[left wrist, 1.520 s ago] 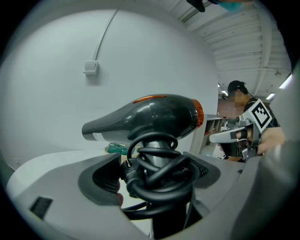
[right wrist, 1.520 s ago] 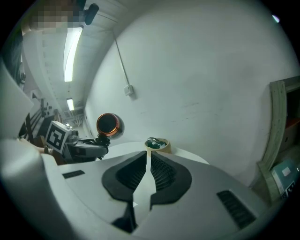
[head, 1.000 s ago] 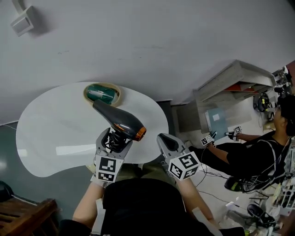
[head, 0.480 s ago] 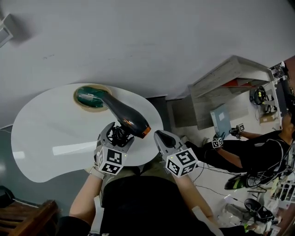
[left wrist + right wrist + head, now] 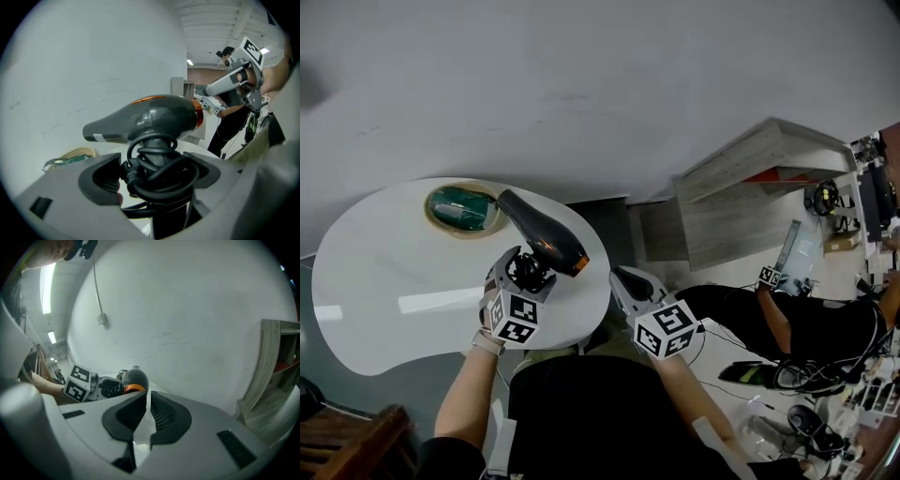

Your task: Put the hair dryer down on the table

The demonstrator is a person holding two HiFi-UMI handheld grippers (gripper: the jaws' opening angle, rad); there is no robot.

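Left gripper [image 5: 521,271], in the head view, is clamped on the handle of the hair dryer [image 5: 540,235] and holds it over the white table [image 5: 384,281]. The handle stands up out of the jaws and the dark barrel lies across the top of them. The barrel's narrow end points ahead and to the left of this gripper, toward a tan-rimmed dish [image 5: 461,208] with something green in it. The right gripper [image 5: 627,281] hangs just off to the right, past the table's edge, apart from the dryer. Farther right of it a seated person [image 5: 811,323] is in view.

In the left gripper view, both jaws press in on the handle, which has the black cord [image 5: 159,169] wound round it in loops. Directly above the jaws sits the barrel, with its nozzle to the left and its orange ring [image 5: 199,115] to the right. The dish shows low on the left, beyond the jaw on that side.

In the right gripper view, the jaws stand almost together with only a thin slit between them, and nothing is held there. Just beyond their tips, slightly left, the dryer's orange-ringed end shows, with the left gripper's marker cube [image 5: 76,382] farther left.
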